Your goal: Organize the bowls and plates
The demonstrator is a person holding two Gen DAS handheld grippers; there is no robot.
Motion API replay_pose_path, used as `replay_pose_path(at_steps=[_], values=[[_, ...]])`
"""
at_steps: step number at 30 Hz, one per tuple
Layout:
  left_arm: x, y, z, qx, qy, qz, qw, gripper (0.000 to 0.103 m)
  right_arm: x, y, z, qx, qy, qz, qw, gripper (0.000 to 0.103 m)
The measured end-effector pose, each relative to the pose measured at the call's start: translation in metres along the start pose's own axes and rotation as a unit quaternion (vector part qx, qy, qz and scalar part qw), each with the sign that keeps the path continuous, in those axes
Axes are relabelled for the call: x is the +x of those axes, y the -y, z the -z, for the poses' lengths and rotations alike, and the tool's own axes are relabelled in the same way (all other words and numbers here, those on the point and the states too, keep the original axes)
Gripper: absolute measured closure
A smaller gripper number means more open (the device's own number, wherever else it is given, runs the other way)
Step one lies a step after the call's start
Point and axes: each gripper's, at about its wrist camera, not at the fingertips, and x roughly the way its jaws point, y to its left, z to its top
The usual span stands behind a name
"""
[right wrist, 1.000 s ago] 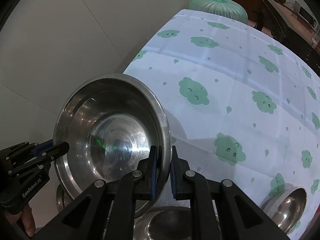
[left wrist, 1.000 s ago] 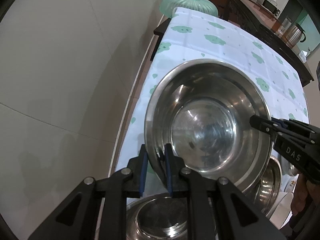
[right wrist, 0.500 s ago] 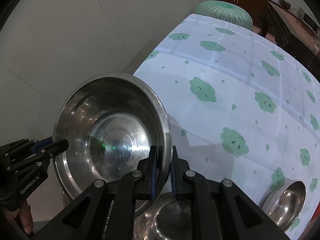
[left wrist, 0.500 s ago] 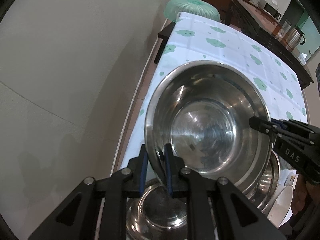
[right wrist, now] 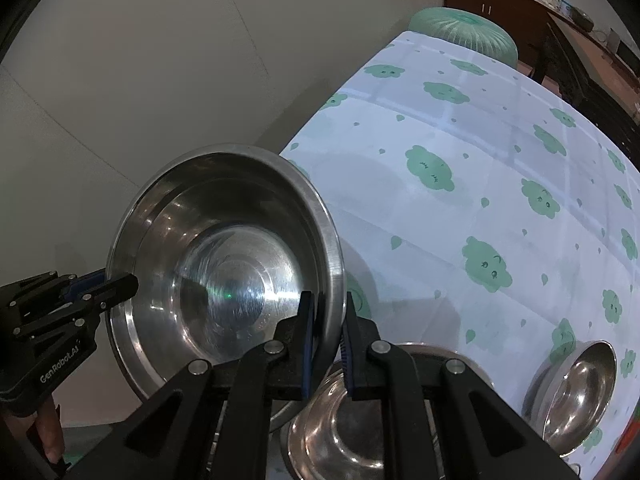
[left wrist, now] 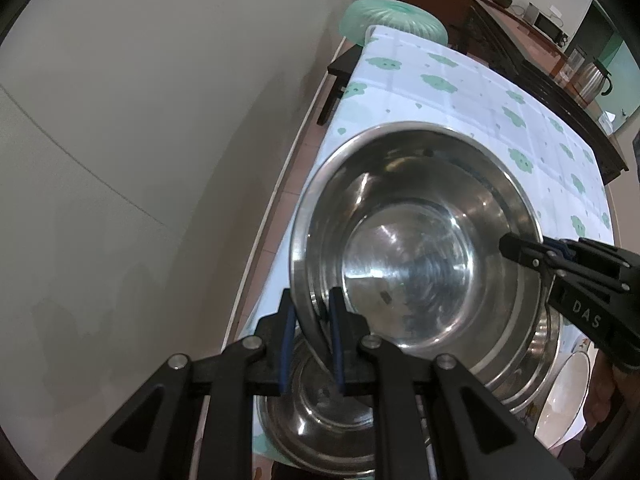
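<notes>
A white tablecloth (right wrist: 472,208) printed with green cloud faces is spread over the table, a green ribbed dome cover (left wrist: 394,20) is seen at its far end, and a dark wooden sideboard (left wrist: 532,64) bearing a steel kettle (left wrist: 594,78) is noted beyond.

The desk (right wrist: 460,128) wears a white cloth with green cloud prints (right wrist: 486,264) — on it sit a small steel bowl (right wrist: 576,388), another steel bowl (right wrist: 340,432) and a white plate (left wrist: 564,396).
</notes>
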Motion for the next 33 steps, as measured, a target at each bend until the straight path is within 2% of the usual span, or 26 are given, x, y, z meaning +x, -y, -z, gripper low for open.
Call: replay_pose_path(at_steps=[33], values=[[-0.011,-0.025,0.047,0.015,-0.004,0.008,0.9998,0.090,-0.009,-0.046,0.052,-0.002,-0.008,0.020,1.000,0.089]])
